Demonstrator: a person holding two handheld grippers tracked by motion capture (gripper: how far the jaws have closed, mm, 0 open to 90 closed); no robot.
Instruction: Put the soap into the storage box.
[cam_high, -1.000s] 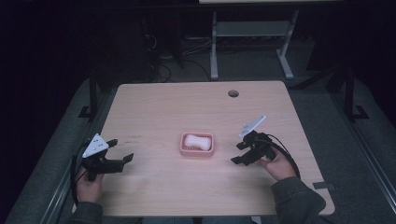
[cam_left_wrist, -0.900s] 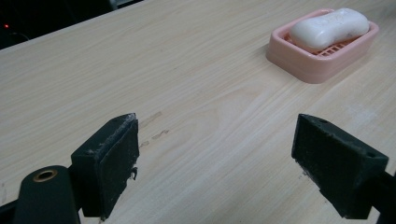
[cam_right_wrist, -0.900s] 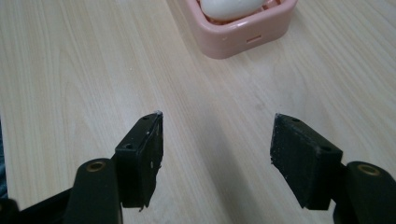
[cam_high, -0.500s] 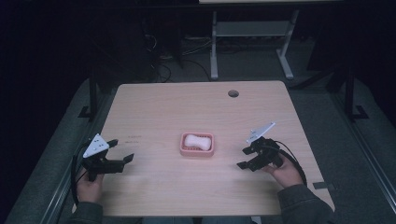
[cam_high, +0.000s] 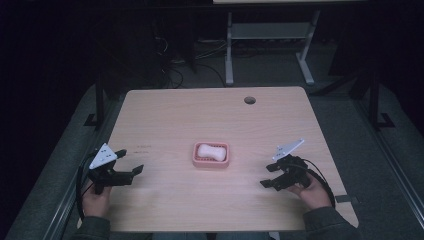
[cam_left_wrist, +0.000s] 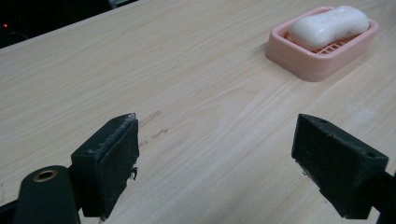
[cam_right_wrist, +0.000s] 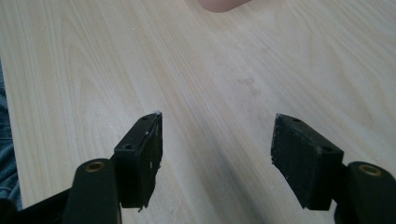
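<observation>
The white oval bar of soap (cam_high: 210, 151) lies in the pink plastic soap dish (cam_high: 196, 159) at the middle of the light wooden table (cam_high: 200, 115). The 2 tools are well apart from it: the left gripper (cam_high: 131, 163) and the right gripper (cam_high: 267, 176) rest low with jaws spread and empty (nothing between them). I judge this a resting step; the next move calls for a reach toward the dish.

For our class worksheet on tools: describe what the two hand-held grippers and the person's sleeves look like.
Each hand-held gripper, left and right, is black with two blocky jaws faced with dark pads, brass-coloured pivot rings and a pale grey three-cornered plate on top. Black cables trail from them. The sleeves are dark grey-green.
</observation>
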